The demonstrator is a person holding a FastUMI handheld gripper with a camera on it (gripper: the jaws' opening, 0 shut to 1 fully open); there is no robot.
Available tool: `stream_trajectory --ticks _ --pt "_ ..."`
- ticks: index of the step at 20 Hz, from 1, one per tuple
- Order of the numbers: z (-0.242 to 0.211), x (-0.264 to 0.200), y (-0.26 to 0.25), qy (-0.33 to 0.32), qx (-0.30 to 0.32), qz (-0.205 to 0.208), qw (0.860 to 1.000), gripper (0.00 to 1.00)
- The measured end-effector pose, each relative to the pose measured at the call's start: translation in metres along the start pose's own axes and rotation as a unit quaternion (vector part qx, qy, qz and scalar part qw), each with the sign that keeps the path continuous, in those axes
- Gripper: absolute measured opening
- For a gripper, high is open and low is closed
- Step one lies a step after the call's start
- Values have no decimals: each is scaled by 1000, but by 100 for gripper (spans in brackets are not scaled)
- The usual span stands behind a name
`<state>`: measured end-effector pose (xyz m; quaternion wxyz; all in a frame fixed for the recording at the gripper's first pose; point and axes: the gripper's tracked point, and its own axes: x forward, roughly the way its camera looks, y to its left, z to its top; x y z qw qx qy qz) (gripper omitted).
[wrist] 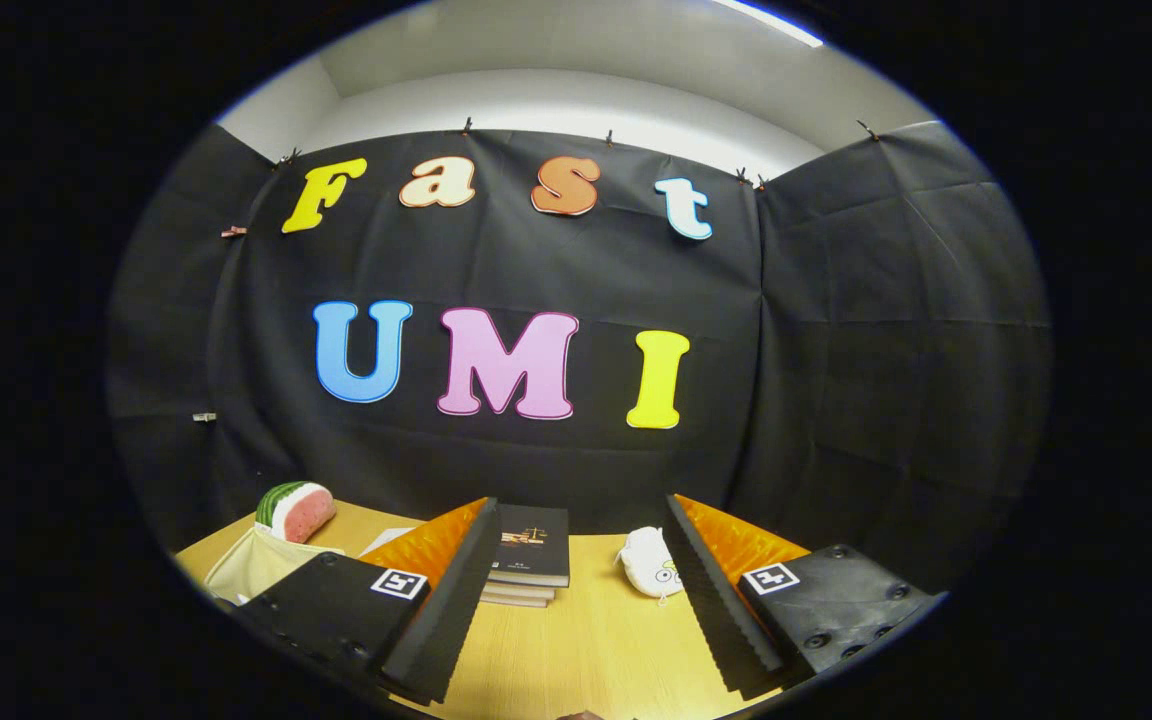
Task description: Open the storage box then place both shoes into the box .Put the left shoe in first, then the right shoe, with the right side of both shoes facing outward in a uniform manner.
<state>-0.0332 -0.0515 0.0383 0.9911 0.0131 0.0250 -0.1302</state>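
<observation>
My gripper (581, 515) is open, its two fingers spread wide above a wooden table (586, 640) with nothing between them. The left finger (446, 600) and the right finger (716, 600) point toward the black cloth wall at the back. Between the fingers and a little beyond them lies a stack of dark books (528, 560).
A small white pouch (651, 562) lies just left of the right finger. A watermelon-slice toy (296, 510) sits at the far left of the table, with a cream fabric bag (251, 572) in front of it. Bare wood stretches between the fingers.
</observation>
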Motion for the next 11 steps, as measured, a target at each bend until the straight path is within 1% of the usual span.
stream_trajectory --ticks 2,4,8,11 --pt "-19 -5 -1 25 -5 -2 1000 98" --pt "-30 -14 11 41 -9 13 999 98" --pt "-26 -24 35 35 -2 40 999 98" --pt "-26 -20 56 28 1 57 998 98"
